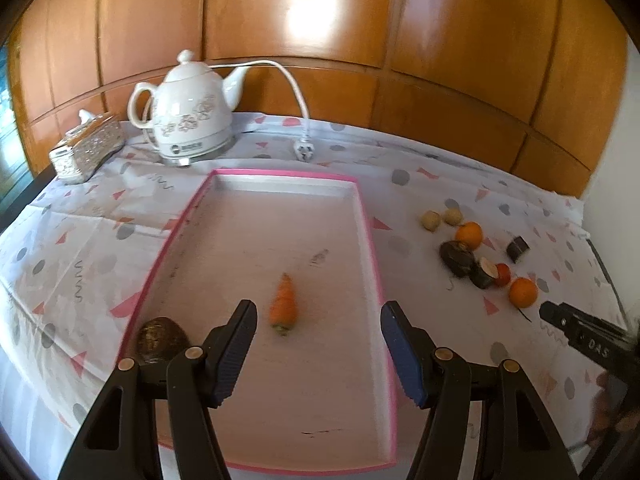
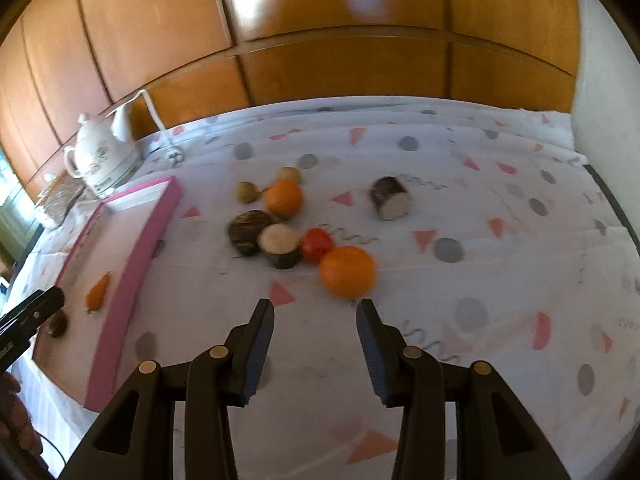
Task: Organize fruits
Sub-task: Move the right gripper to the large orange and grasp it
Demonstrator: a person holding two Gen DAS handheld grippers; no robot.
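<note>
Patterned tablecloth point(image 2: 500, 200), perhaps wooden wall point(image 1: 320, 20)

light: bright, soft | glare: wood panels point(image 1: 304, 8) | blur: right view | edges: fisheye-warped

text: "DAS" | on: right gripper point(image 1: 580, 340) | kettle point(image 1: 188, 120) label: unreadable

Pink tray, orange fruit, patterned cloth

The tray point(image 1: 362, 216) has a pink rim and pale floor, holding an orange carrot point(image 1: 283, 305). The white tablecloth point(image 2: 500, 200) bears grey dots, pink triangles and squiggles. Two oranges point(image 2: 347, 272) are orange, the tomato point(image 2: 317, 243) red, the kettle point(image 1: 190, 120) white with grey flowers.
</note>
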